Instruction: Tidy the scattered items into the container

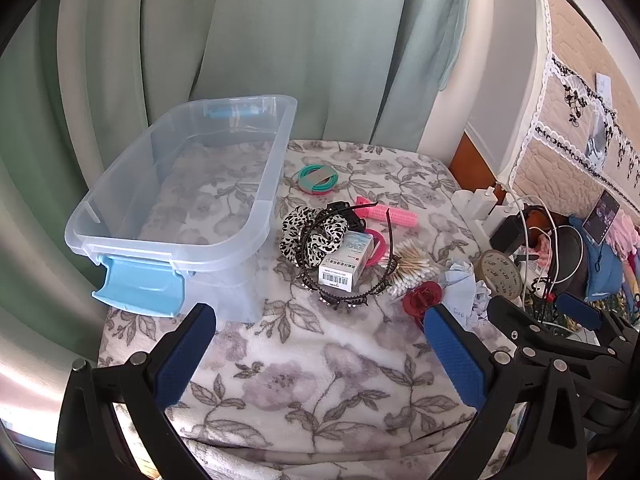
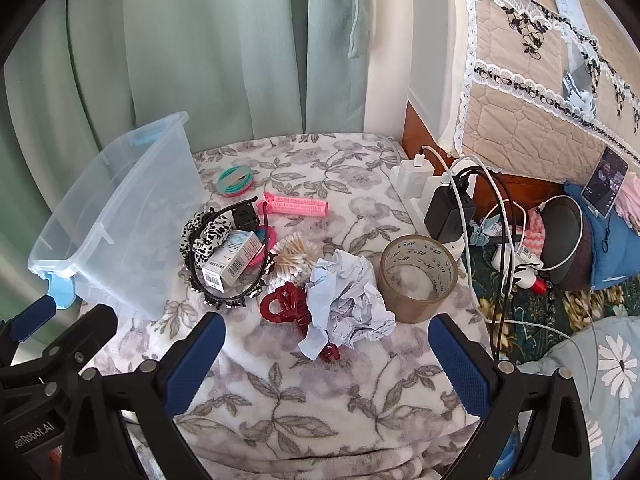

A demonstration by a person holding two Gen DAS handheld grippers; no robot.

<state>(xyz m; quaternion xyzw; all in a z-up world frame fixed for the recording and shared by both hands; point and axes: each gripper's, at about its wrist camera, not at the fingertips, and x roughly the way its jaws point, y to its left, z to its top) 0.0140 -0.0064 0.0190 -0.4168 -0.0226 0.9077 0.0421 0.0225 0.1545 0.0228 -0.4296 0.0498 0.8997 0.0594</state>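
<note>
Clear storage bin [image 1: 180, 184] empty, left of frame; clutter heaped beside it. Left hand-held gripper [image 1: 320, 350], right hand-held gripper [image 2: 326, 354] both wide open, nothing grasped, staged for first pick.

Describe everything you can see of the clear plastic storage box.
The clear plastic storage box is a see-through, rectangular tub with rounded corners and a stepped rim, lid off. A light blue latch hangs at its near end, another shows at the far end. It stands upright on the floral blanket, at the left, with green curtains behind. Nothing lies inside; the blanket's pattern shows through its walls.
</note>
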